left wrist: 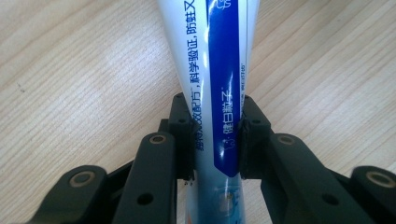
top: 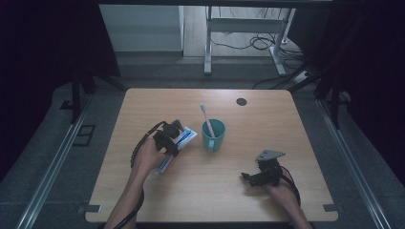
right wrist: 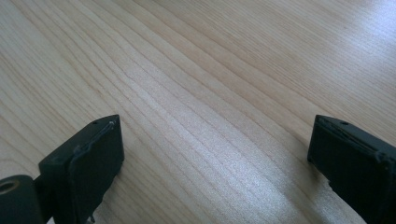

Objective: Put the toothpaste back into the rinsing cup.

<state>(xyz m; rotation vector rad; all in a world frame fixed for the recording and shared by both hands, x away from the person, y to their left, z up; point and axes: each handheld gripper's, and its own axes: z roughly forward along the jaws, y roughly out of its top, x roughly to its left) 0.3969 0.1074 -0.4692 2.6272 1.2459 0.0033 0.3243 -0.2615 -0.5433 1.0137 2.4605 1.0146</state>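
Your left gripper (left wrist: 215,140) has its jaws clamped on the white-and-blue plastic toothpaste tube (left wrist: 212,70), left of the teal cup (top: 213,135), probably to lift it off the wooden desk (top: 267,119); your right gripper (right wrist: 215,154) waits near right, jaws apart.

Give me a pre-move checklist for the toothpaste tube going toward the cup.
1. Left tongs shut on the toothpaste tube: ok, both pads press its sides.
2. Grip point: cannot tell which end is held; the cap is out of sight.
3. Tube off the table: cannot tell from these angles.
4. Teal cup upright to the right of the tube: ok.
5. Room inside the cup: not ok for a blind drop; a pink toothbrush already stands in it, leaning toward the far left.
6. Right tongs open over bare wood, away from the cup: ok.
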